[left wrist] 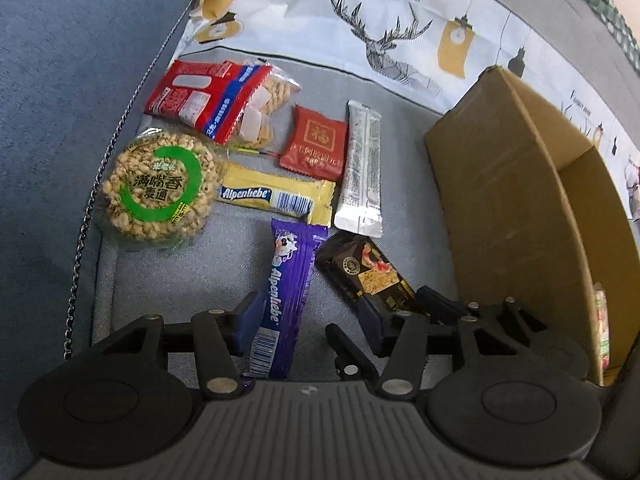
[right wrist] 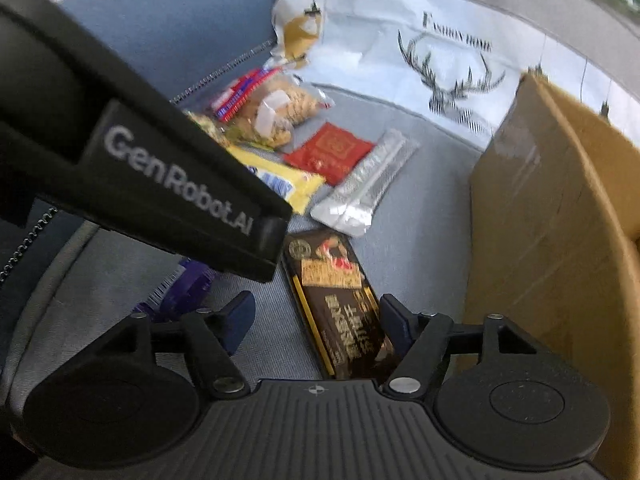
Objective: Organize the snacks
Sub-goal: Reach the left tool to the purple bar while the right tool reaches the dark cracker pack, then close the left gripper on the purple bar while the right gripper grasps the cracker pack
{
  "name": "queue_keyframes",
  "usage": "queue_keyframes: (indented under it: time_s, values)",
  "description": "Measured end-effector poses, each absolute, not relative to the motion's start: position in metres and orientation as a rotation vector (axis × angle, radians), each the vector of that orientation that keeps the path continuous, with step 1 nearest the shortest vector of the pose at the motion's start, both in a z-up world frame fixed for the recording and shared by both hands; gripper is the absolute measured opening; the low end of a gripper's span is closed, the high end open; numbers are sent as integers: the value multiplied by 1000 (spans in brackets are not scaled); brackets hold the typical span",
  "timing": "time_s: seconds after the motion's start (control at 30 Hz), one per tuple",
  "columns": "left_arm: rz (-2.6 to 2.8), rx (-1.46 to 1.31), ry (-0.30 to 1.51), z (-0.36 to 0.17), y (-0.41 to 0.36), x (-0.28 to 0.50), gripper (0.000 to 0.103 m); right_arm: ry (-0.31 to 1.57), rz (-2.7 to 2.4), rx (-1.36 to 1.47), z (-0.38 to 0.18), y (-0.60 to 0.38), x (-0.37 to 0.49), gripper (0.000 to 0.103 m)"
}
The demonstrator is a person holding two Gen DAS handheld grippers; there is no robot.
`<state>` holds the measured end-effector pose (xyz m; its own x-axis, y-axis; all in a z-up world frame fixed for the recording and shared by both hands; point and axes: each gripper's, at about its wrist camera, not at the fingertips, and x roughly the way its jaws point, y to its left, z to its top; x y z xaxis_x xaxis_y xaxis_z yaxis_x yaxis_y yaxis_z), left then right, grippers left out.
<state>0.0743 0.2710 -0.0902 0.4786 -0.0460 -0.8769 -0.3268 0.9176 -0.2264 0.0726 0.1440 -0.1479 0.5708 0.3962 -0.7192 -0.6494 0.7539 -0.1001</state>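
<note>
Several snacks lie on a grey sofa seat. In the left wrist view my left gripper (left wrist: pixel 308 320) is open, its fingers either side of a purple Alpenliebe stick (left wrist: pixel 282 300). A black snack bar (left wrist: pixel 366 276) lies to its right. My right gripper (right wrist: pixel 318 320) is open around that black bar (right wrist: pixel 340 304); its fingers also show in the left wrist view (left wrist: pixel 438 306). Farther back lie a yellow Alpenliebe stick (left wrist: pixel 276 196), a silver sachet (left wrist: pixel 360 172), a red packet (left wrist: pixel 314 142), a round puffed-grain cake (left wrist: pixel 162 190) and a red biscuit bag (left wrist: pixel 224 98).
An open cardboard box (left wrist: pixel 516 208) stands at the right, with a packet (left wrist: pixel 602 332) inside it; it also shows in the right wrist view (right wrist: pixel 552 216). A deer-print cushion (left wrist: pixel 360 20) lines the back. A blue bag with a chain (left wrist: pixel 104 160) lies at the left. The left gripper's body (right wrist: pixel 160 168) crosses the right wrist view.
</note>
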Motion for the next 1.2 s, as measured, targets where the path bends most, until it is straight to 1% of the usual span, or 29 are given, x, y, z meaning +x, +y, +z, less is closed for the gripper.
queue_keyframes:
  time_s: [0.1,0.13,0.17,0.2,0.27,0.3,0.37,0.4,0.43,0.47,0.5,0.53,0.57,0.6,0.63,0.67,0.7,0.8,0.83,0.87,0.93,1.03,1.2]
  values:
    - [189,-371,1089,-95,271,77,58,733,639,-376,-148,144,72,70]
    - [192,-367,1095,-96,272,78,58,729,640,-377,-148,143,71,66]
    - [196,-365,1101,-97,272,79,58,722,639,-380,-147,142,71,58]
    - [200,-363,1105,-98,272,79,58,712,640,-386,-147,142,70,54]
    - [210,-357,1113,-99,273,78,56,702,648,-388,-145,139,68,38]
    - [215,-353,1119,-100,274,78,54,698,656,-387,-145,137,67,36]
    - [220,-352,1127,-102,276,76,38,684,678,-386,-144,135,64,29]
    - [223,-355,1130,-102,277,75,33,678,685,-389,-144,134,63,28]
    - [226,-359,1131,-103,279,73,23,674,688,-393,-143,134,61,28]
    - [230,-363,1129,-102,281,71,20,671,690,-393,-142,133,60,28]
    - [234,-368,1123,-101,282,69,19,661,687,-391,-141,133,59,28]
    - [241,-370,1116,-100,284,67,19,641,676,-390,-139,132,58,30]
    - [246,-371,1111,-98,285,66,19,620,661,-395,-138,132,58,39]
    - [250,-375,1105,-97,286,64,19,608,648,-400,-138,132,57,45]
    - [252,-381,1100,-96,288,62,19,609,634,-409,-140,133,59,60]
    - [255,-387,1099,-95,289,61,19,624,622,-415,-142,134,61,73]
    - [260,-392,1100,-95,291,60,19,646,608,-416,-146,135,63,75]
    - [262,-408,1111,-97,294,59,20,706,607,-395,-152,134,69,72]
    - [262,-407,1114,-98,294,59,20,725,610,-363,-152,132,72,69]
    - [263,-403,1119,-98,294,59,20,756,631,-314,-152,128,74,58]
    - [263,-403,1121,-99,295,59,20,793,660,-241,-151,119,77,43]
    - [261,-400,1129,-100,295,60,20,818,691,-192,-146,112,79,40]
    - [256,-364,1135,-101,290,60,20,828,735,-175,-138,109,64,40]
